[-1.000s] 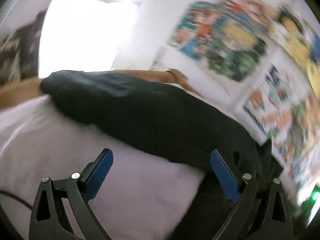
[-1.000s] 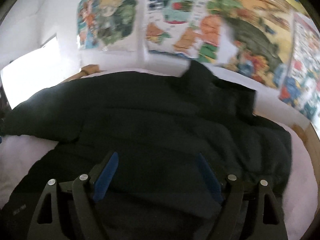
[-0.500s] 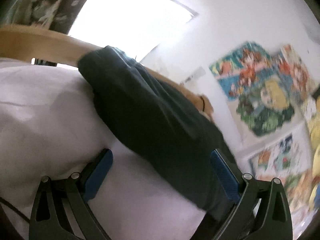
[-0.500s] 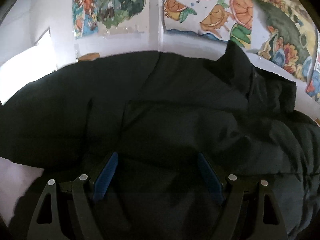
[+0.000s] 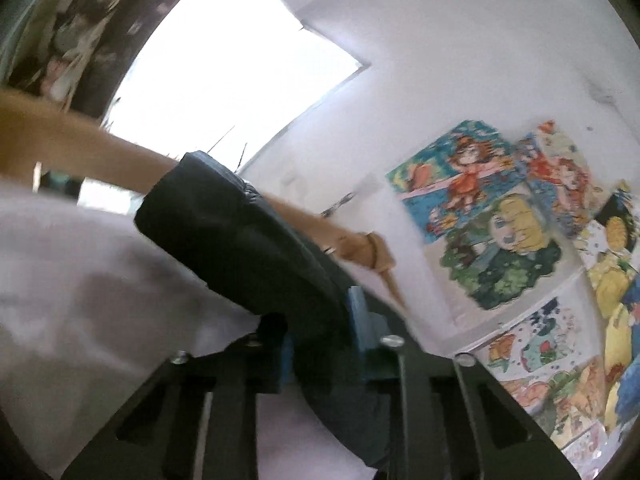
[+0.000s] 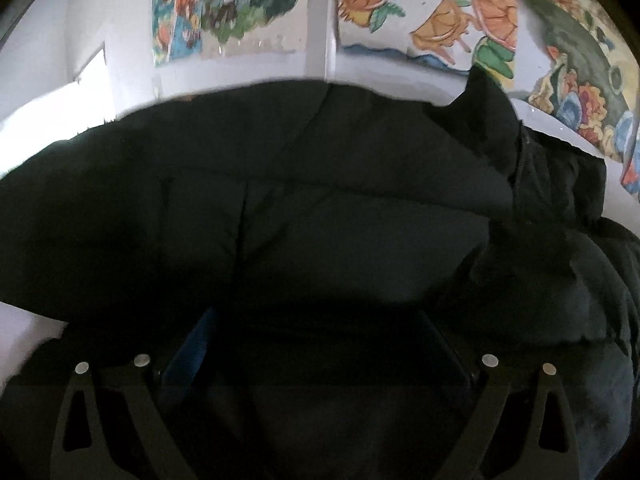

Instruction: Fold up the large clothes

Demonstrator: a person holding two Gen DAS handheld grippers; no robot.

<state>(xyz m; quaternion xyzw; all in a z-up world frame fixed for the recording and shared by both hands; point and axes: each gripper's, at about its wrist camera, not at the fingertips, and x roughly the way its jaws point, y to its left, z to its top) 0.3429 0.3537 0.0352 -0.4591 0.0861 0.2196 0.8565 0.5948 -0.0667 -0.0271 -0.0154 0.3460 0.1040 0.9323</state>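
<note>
A large black puffer jacket (image 6: 340, 208) lies spread on a white bed sheet (image 5: 72, 288). In the left wrist view its sleeve (image 5: 240, 240) runs from the cuff at upper left down into my left gripper (image 5: 320, 332), whose blue pads are closed on the sleeve fabric. In the right wrist view the jacket fills the frame, with its collar (image 6: 492, 120) standing up at the upper right. My right gripper (image 6: 316, 344) is open, fingers wide apart, low over the jacket's body.
A wooden bed rail (image 5: 80, 144) runs behind the sleeve. A bright window (image 5: 224, 72) is at upper left. Cartoon posters (image 5: 492, 216) cover the white wall; they also show in the right wrist view (image 6: 440, 12).
My left gripper has closed from wide open onto the jacket sleeve. My right gripper has moved closer over the jacket's body and stays open.
</note>
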